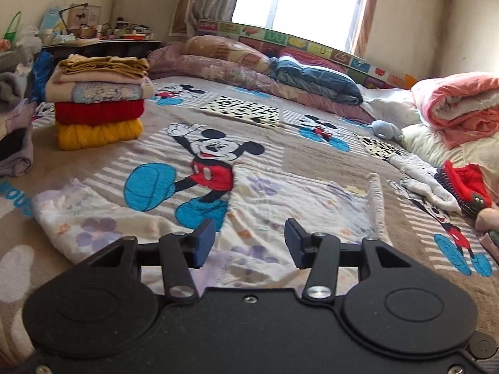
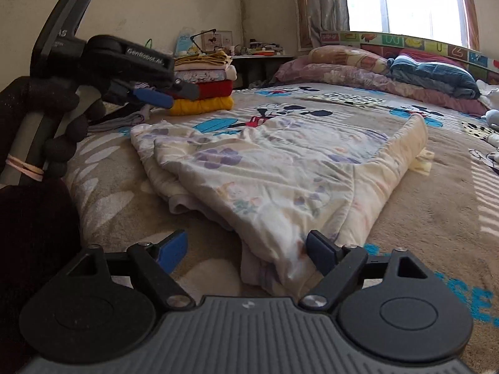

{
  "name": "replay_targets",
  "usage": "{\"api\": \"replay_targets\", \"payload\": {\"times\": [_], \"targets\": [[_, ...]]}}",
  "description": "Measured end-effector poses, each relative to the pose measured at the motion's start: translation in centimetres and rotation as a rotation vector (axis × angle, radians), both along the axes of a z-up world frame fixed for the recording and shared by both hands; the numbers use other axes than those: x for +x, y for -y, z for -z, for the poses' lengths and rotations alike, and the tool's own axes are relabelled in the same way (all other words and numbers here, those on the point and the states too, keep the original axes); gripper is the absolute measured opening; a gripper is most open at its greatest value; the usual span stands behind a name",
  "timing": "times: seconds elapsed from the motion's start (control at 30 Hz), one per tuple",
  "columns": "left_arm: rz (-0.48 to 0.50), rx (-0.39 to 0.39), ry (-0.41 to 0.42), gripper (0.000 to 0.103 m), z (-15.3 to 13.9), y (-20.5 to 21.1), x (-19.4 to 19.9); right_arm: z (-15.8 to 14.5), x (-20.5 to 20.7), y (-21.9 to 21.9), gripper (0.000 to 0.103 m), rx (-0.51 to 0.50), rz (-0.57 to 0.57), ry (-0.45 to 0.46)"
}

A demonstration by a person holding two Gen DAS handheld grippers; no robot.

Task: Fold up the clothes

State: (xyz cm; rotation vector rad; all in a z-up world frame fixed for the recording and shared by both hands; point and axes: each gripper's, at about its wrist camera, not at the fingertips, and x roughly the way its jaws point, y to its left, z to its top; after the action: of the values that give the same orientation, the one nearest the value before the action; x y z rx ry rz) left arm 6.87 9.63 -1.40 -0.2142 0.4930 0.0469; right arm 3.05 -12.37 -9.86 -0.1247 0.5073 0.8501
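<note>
A pale floral garment lies flat and partly folded on the cartoon-mouse blanket. My left gripper hovers over its near edge, jaws open, nothing between the blue pads. In the right wrist view the same garment spreads out ahead, one layer doubled over on its left side. My right gripper is open at the garment's near corner; the cloth lies between and below the jaws, and the pads do not press it. The left gripper shows at upper left, held in a black-gloved hand.
A stack of folded clothes stands at the far left of the bed, also seen as the stack. Pillows and quilts line the headboard. A rolled pink quilt and a red garment lie right. A cluttered table stands behind.
</note>
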Motion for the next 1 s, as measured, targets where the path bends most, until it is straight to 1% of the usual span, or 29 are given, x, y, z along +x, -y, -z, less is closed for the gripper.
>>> {"api": "replay_targets", "payload": {"times": [0.07, 0.1, 0.17, 0.23, 0.3, 0.37, 0.47, 0.53, 0.67, 0.83, 0.87, 0.9, 1.0], "targets": [[0.071, 0.004, -0.001, 0.048, -1.0, 1.8, 1.5, -0.4, -0.3, 0.1, 0.084, 0.004, -0.014, 0.003], [0.108, -0.007, -0.011, 0.049, -1.3, 2.7, 2.6, -0.7, -0.5, 0.3, 0.084, 0.01, -0.016, 0.005], [0.177, -0.032, -0.038, 0.05, -1.9, 4.3, 4.9, -1.2, -0.6, 0.8, 0.083, 0.03, -0.012, 0.009], [0.248, -0.049, -0.077, 0.05, -2.2, 6.3, 8.0, -1.8, -0.4, 1.6, 0.083, 0.069, 0.016, 0.019], [0.285, -0.042, -0.117, 0.05, -2.3, 8.1, 11.0, -2.0, 0.1, 2.1, 0.083, 0.102, 0.052, 0.027], [0.322, -0.012, -0.16, 0.051, -2.3, 9.8, 13.9, -1.9, 0.7, 2.6, 0.084, 0.126, 0.08, 0.025], [0.359, -0.013, -0.216, 0.05, -1.8, 11.7, 17.7, -1.3, 1.6, 2.7, 0.084, 0.133, 0.092, 0.0], [0.37, 0.0, -0.251, 0.05, -1.0, 12.8, 20.0, -1.0, 1.9, 2.5, 0.084, 0.135, 0.088, -0.012], [0.354, 0.026, -0.314, 0.05, 0.7, 14.2, 23.5, -0.5, 2.6, 1.6, 0.084, 0.129, 0.053, -0.034], [0.342, 0.029, -0.362, 0.05, 2.5, 14.8, 26.6, 0.2, 3.0, 1.0, 0.085, 0.117, 0.025, -0.068], [0.342, 0.025, -0.367, 0.048, 2.8, 14.9, 27.1, 0.2, 3.1, 1.0, 0.086, 0.121, 0.022, -0.073], [0.342, 0.02, -0.372, 0.037, 3.1, 15.0, 27.5, 0.2, 3.1, 1.0, 0.086, 0.126, 0.019, -0.077], [0.334, 0.009, -0.378, 0.013, 3.7, 14.7, 28.1, 0.2, 3.2, 1.2, 0.087, 0.139, 0.01, -0.086]]}}
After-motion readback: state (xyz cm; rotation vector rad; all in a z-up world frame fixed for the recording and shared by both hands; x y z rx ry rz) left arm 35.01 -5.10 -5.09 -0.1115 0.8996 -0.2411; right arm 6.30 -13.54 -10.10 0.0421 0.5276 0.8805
